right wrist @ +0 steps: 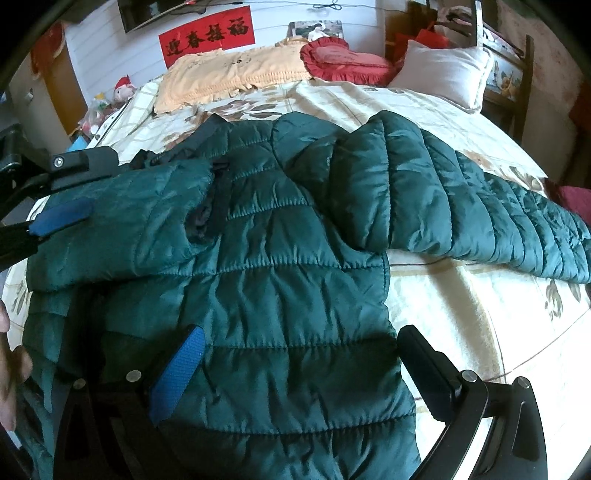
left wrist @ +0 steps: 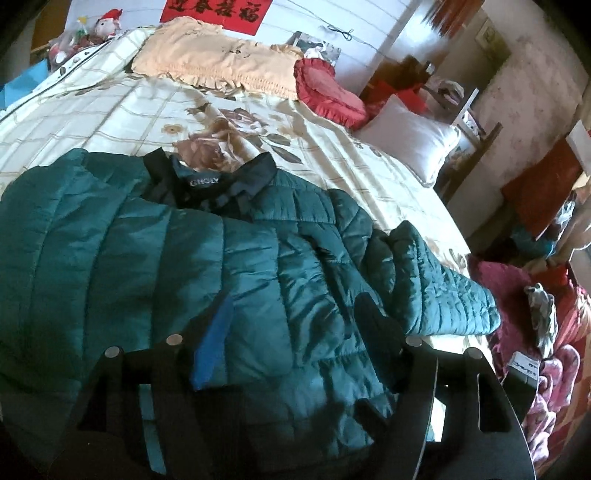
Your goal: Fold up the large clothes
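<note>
Green jacket (right wrist: 258, 258) lay on the bed (right wrist: 461, 314), bare quilt beyond its right hem. Both hand-held grippers, left (left wrist: 295, 332) and right (right wrist: 303, 365), stood released over it. Only the right view showed the left sleeve (right wrist: 129, 221) folded across.

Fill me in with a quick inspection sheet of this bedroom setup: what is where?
Surface: bed with cream floral quilt.
Job's things: dark green quilted puffer jacket lying flat, one sleeve folded over its front, the other sleeve stretched sideways.
Clutter: peach frilled pillow, red heart-shaped cushion, white pillow, all at the headboard end.
Grippers: left gripper open above the jacket; right gripper open, jacket between its fingers, no pinch seen.
Cables: thin wire along the wall.
Surroundings: red banner with black characters; pink blankets beside the bed.
</note>
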`<control>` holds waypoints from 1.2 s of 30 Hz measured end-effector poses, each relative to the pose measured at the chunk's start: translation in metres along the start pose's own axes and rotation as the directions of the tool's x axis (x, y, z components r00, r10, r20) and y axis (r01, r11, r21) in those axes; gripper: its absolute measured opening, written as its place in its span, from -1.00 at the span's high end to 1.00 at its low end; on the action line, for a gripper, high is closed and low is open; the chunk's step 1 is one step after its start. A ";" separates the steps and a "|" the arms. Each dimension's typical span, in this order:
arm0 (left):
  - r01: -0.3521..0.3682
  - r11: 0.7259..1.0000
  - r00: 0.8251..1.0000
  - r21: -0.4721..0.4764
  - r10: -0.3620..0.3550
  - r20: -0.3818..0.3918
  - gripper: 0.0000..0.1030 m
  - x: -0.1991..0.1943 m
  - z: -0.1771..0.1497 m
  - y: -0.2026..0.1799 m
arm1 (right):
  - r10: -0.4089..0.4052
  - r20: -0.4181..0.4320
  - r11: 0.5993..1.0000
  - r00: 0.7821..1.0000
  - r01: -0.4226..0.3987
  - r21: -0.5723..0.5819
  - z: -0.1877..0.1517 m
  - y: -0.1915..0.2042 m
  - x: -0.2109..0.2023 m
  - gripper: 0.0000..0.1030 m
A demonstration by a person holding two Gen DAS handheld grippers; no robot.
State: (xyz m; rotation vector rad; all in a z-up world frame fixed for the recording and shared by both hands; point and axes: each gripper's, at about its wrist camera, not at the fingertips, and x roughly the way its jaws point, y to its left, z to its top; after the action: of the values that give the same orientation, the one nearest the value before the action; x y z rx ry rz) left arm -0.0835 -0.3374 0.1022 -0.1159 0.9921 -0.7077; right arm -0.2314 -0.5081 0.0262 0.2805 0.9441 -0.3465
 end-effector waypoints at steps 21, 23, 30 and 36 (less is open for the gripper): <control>-0.351 0.928 0.927 -0.128 0.363 0.093 -0.32 -0.110 -0.010 0.174 | 0.195 -0.009 0.980 0.981 -0.195 0.032 0.074 0.059 0.034 -0.82; -0.368 0.917 0.919 -0.157 0.384 0.089 -0.32 -0.115 -0.012 0.189 | 0.184 -0.028 0.983 0.983 -0.184 0.014 0.079 0.066 0.045 -0.62; -0.378 0.890 0.908 -0.254 0.410 0.084 -0.32 -0.126 -0.017 0.219 | 0.164 -0.016 0.986 0.986 -0.165 -0.035 0.085 0.085 0.050 0.66; -0.370 0.888 0.911 -0.273 0.404 0.079 -0.32 -0.121 -0.012 0.222 | 0.107 0.168 0.984 0.980 -0.080 -0.160 0.096 0.094 -0.004 0.73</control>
State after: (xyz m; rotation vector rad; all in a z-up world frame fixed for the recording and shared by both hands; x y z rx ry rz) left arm -0.0258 -0.0906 0.0950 -0.1790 0.9353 -0.1994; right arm -0.1244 -0.4589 0.0911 0.1513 0.7758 -0.2071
